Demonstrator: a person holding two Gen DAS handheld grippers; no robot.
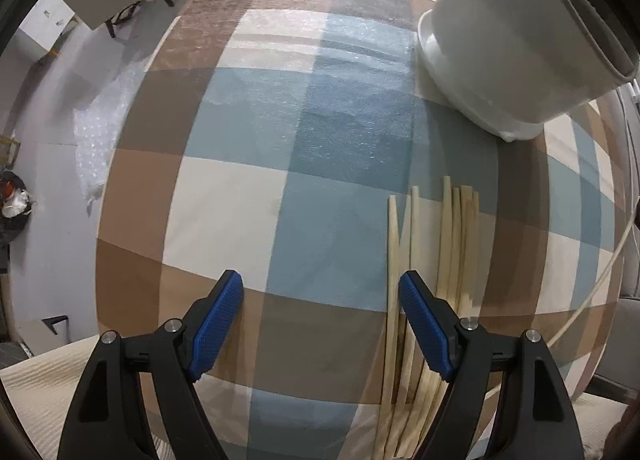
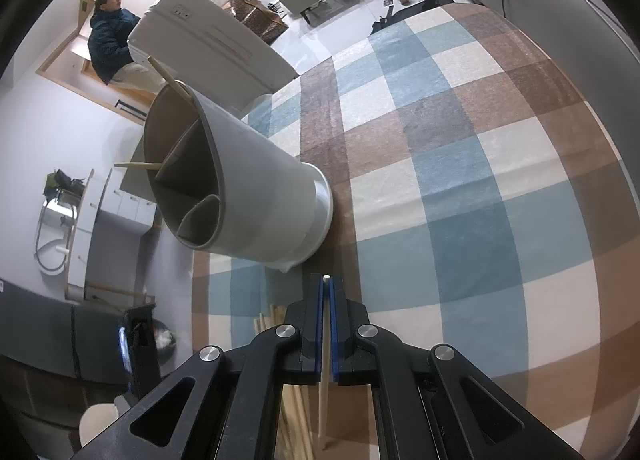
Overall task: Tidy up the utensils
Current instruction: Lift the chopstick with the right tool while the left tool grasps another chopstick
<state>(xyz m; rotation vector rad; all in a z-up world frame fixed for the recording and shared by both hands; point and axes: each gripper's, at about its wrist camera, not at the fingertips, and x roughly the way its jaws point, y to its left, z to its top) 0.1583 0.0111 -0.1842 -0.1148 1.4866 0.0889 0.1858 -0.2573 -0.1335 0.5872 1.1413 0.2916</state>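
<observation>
Several pale wooden chopsticks (image 1: 452,240) lie side by side on the checked tablecloth (image 1: 280,139). My left gripper (image 1: 320,284) points down over the cloth, open and empty, and its right finger (image 1: 424,324) overlaps the left edge of the pile. A grey-white utensil holder (image 2: 256,195) with inner dividers stands on the cloth; two chopsticks (image 2: 138,165) stick out of its far compartment. My right gripper (image 2: 327,280) is shut on one chopstick (image 2: 323,404), whose tip shows between the blue pads just short of the holder's base. The holder (image 1: 500,39) fills the left wrist view's upper right.
Loose chopsticks (image 2: 276,312) lie left of my right gripper. A white bin (image 2: 212,43) stands behind the holder, and a person (image 2: 112,39) sits beyond it. Bubble wrap (image 1: 96,147) lies past the table's left edge. A white cable (image 1: 600,288) runs along the right edge.
</observation>
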